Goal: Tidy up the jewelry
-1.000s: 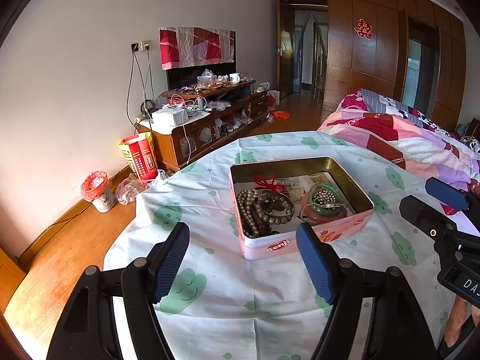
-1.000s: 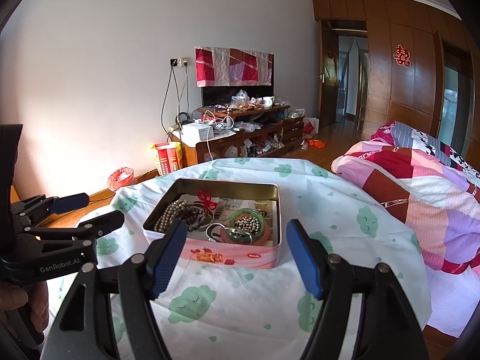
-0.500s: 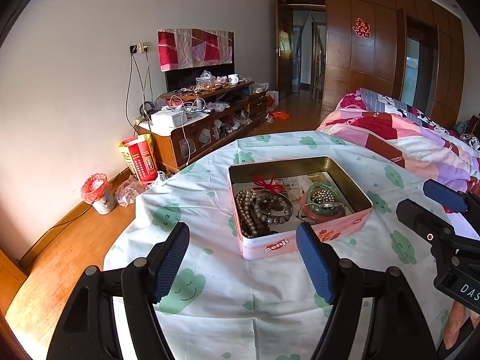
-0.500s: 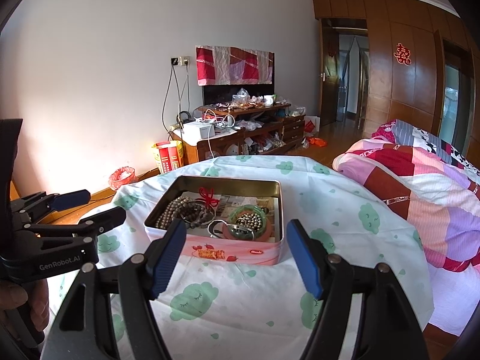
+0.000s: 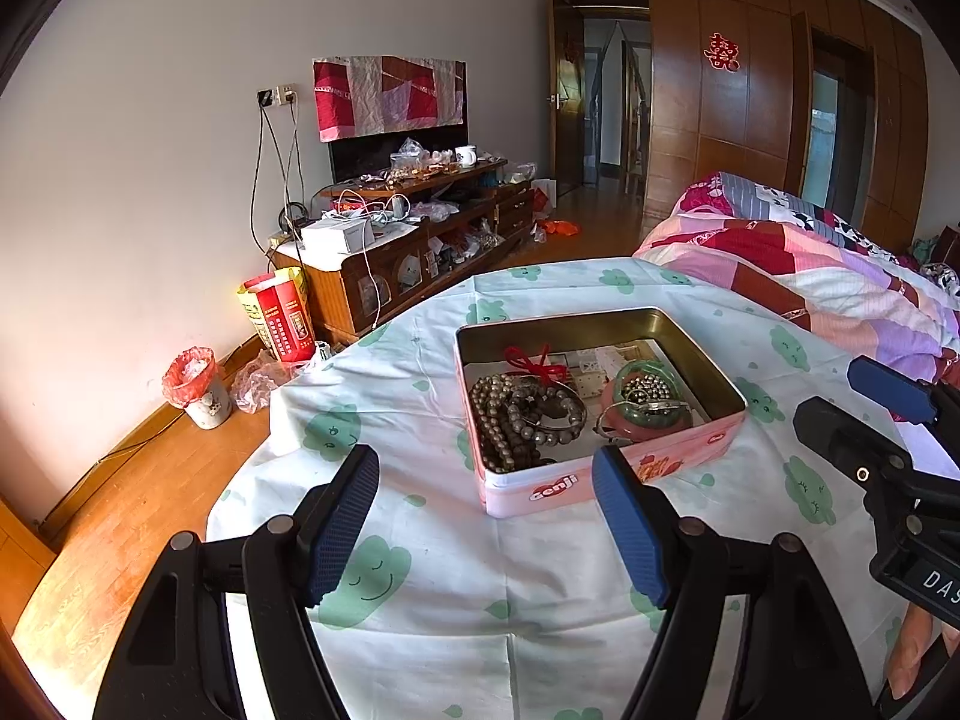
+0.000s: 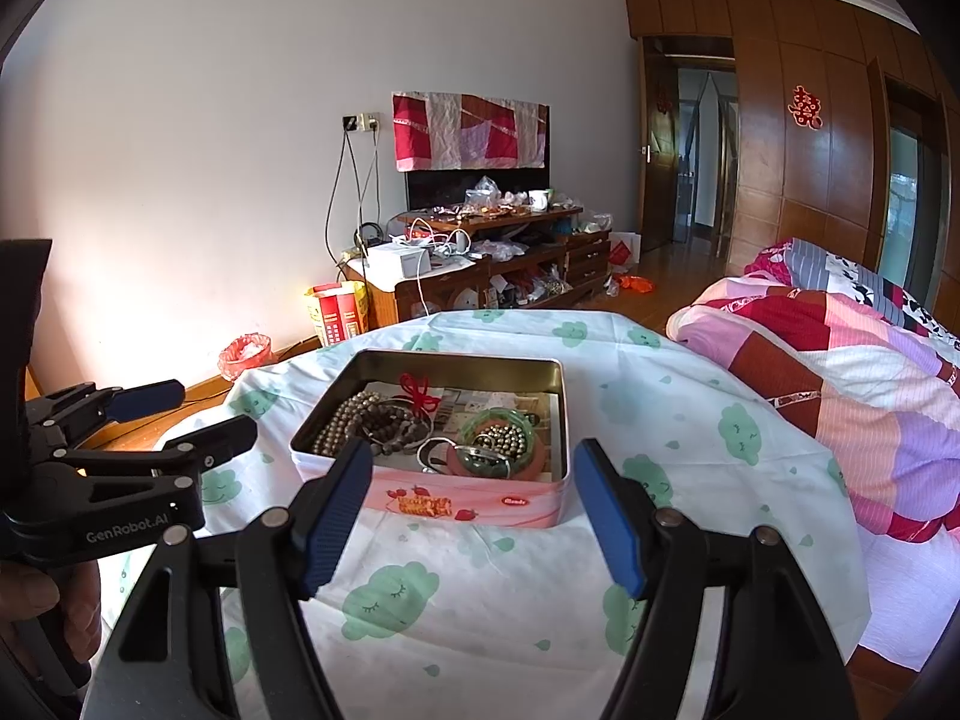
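Left hand-held gripper (image 5: 486,516) spread wide, blue pads holding nothing, raised over the cloud-print cloth (image 5: 420,618) short of the tin. Right hand-held gripper (image 6: 471,510) likewise gaping and empty, touching nothing, just before the tin's front wall. Open pink tin (image 6: 468,501) resting mid-counter, packed with brown bead strands (image 5: 510,420), a red knotted cord (image 5: 537,363), and a green bangle (image 5: 651,396) ringing small metallic beads. Quilted bed (image 6: 840,384) off to the right.
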`<state>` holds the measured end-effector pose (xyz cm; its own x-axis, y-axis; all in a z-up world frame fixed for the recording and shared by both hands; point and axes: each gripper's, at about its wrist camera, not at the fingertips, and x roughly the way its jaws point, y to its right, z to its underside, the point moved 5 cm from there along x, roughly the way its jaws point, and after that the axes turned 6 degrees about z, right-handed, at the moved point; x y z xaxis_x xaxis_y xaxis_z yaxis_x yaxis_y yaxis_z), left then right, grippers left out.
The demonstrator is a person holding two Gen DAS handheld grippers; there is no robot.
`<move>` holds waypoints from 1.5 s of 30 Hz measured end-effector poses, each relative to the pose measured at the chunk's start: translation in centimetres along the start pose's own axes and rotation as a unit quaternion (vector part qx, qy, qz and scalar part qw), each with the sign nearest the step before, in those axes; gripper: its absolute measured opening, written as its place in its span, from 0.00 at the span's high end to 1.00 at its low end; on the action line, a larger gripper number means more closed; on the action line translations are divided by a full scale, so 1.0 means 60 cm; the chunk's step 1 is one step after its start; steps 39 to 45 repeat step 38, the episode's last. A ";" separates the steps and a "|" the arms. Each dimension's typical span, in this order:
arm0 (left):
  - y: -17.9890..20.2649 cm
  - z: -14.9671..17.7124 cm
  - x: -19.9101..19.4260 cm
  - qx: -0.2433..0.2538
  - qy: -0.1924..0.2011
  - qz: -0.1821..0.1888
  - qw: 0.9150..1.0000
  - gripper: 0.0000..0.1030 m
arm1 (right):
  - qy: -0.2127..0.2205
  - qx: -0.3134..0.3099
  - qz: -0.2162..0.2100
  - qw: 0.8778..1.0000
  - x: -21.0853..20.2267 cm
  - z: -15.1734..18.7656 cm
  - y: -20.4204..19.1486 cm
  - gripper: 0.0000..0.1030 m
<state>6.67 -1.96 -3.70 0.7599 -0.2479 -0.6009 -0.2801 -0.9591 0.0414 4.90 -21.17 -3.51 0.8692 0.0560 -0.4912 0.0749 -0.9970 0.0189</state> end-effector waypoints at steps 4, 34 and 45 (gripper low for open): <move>0.001 0.000 0.000 0.001 0.001 0.001 1.000 0.28 | -0.001 0.000 0.000 1.000 0.000 0.000 0.000 0.30; 0.002 0.006 0.010 0.011 0.003 -0.016 1.000 0.28 | 0.002 0.002 0.000 1.000 0.000 0.003 -0.001 0.30; 0.000 0.007 0.011 0.012 0.004 -0.016 1.000 0.28 | -0.005 0.000 0.004 1.000 0.010 0.006 0.012 0.27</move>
